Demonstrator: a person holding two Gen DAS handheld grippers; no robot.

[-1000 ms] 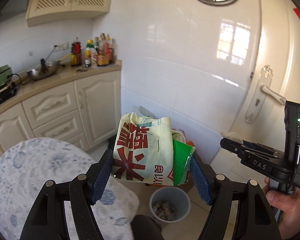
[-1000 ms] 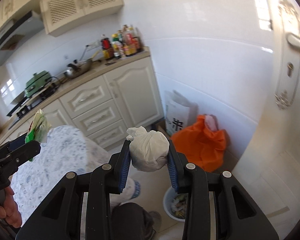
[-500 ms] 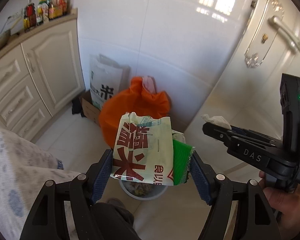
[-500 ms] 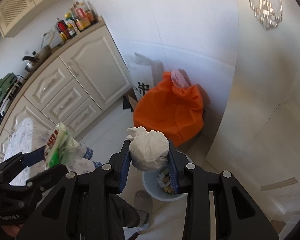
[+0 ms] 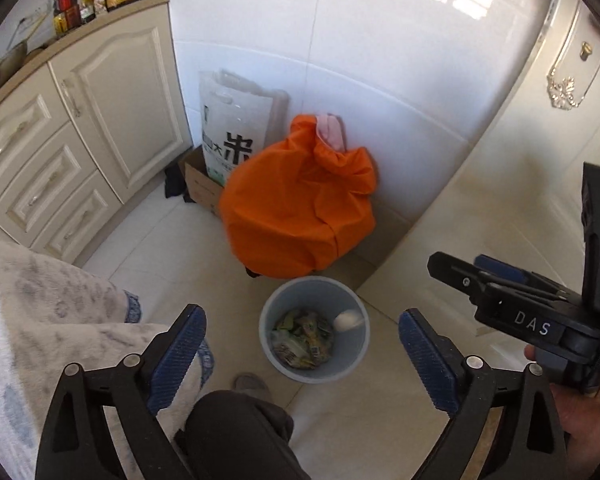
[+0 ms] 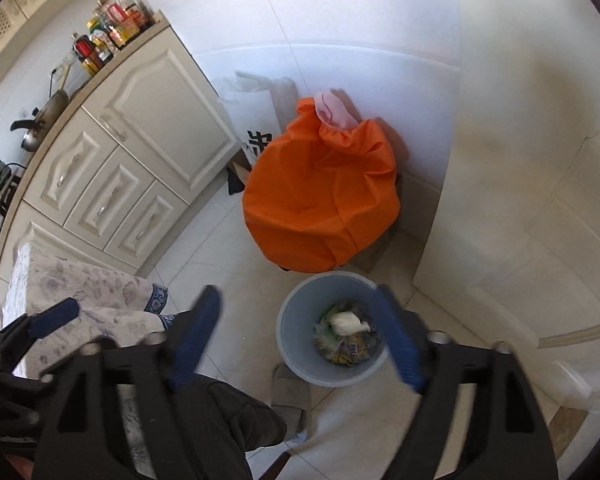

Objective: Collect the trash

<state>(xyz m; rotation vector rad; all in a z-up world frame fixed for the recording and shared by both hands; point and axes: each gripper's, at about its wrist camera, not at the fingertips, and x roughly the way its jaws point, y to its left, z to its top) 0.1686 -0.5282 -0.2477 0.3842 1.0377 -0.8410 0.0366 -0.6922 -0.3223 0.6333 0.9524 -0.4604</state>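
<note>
Both grippers are tipping down over the blue bin [image 5: 314, 330], and both loads are gone from between the jaws since the earlier frames. Behind the bin, the orange bag [image 5: 300, 208] is sitting against the wall tiles, with a white printed sack [image 5: 236, 136] behind it on the cabinet side. Left gripper [image 5: 302, 342] has just been opening; its blue pads are standing wide with nothing between them, bin showing through the gap. Right gripper [image 6: 298, 338] has just been opening too, fingers spread and motion-blurred, empty. White tied bag [image 6: 346, 323] is lying inside the bin on top of the wrappers [image 6: 346, 346]. Judging by that, this drop is done and more trash is probably waiting elsewhere. The printed packet from the left gripper is hard to make out among the wrappers. A person's knee is hiding the bin's near side and the floor there; one slipper is partly showing.
</note>
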